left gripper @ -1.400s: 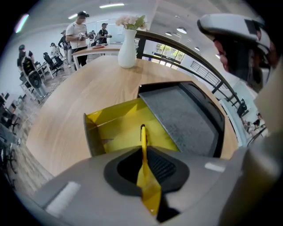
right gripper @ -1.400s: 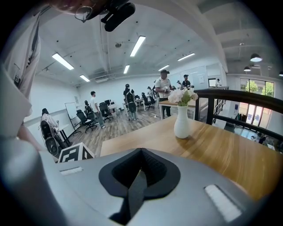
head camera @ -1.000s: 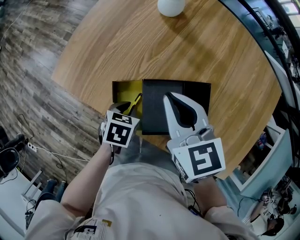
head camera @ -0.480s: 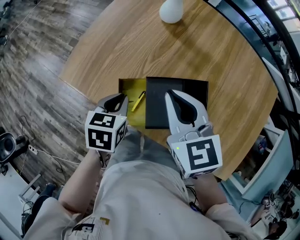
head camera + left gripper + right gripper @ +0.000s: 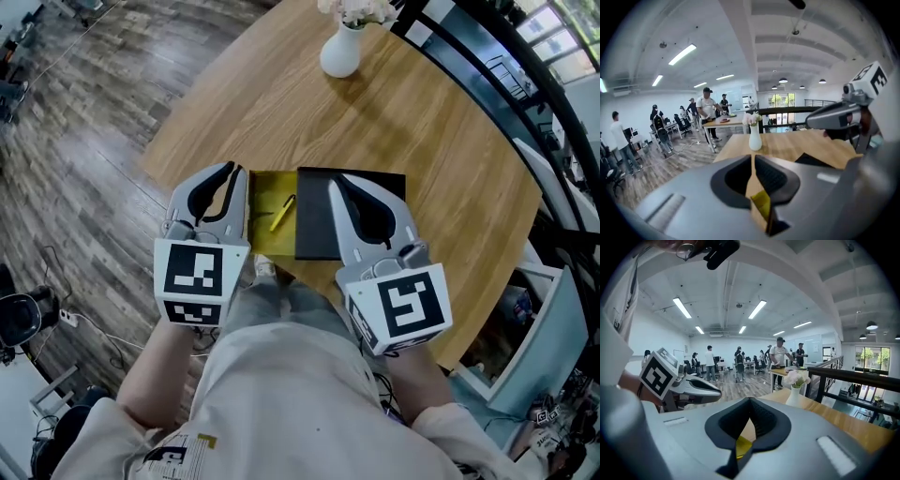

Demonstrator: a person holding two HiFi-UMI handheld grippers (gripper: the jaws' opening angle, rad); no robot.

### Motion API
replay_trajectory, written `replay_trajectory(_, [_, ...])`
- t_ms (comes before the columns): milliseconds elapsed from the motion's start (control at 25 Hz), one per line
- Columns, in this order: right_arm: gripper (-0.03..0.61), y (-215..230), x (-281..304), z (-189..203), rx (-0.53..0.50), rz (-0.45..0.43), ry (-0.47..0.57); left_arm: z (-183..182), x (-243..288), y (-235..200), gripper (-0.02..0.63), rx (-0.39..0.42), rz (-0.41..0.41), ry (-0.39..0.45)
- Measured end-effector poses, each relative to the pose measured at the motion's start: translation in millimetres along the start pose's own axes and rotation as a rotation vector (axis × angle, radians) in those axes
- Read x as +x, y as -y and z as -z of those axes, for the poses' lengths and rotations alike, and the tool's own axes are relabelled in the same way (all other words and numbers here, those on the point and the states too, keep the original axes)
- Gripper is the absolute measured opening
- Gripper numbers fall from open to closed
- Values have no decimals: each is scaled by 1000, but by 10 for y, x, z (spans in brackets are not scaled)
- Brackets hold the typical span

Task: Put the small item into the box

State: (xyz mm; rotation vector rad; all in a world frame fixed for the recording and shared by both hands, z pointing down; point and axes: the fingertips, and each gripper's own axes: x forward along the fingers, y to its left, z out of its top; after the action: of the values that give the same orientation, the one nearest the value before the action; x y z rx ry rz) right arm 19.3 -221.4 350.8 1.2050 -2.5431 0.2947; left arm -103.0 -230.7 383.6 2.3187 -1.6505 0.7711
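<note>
Left tongs [image 5: 228,171] near slim yellow item [image 5: 282,212]

A white vase [image 5: 339,52] of pale flowers [image 5: 356,9] is standing at the top centre of the head view, near the far edge of the round wooden table [image 5: 441,122]. Grey plank flooring [image 5: 84,122] is filling the left side. In the left gripper view, people [image 5: 707,110] are standing around desks at middle left, under glowing strip lights [image 5: 681,54].
</note>
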Motion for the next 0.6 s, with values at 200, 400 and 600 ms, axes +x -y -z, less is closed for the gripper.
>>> replay_trajectory(200, [0,-138,-245,-295,-29,30,61,-358,-421,-79,20,41,-23,120])
replay_trajectory(400, [0,-229,-484,-630,-62,62,123,-694,-824,-152,18,35,-47,221])
replay_trajectory(600, [0,-322,-649,-929,-91,71,188,-1055,-1188,-169,15,21,-73,332])
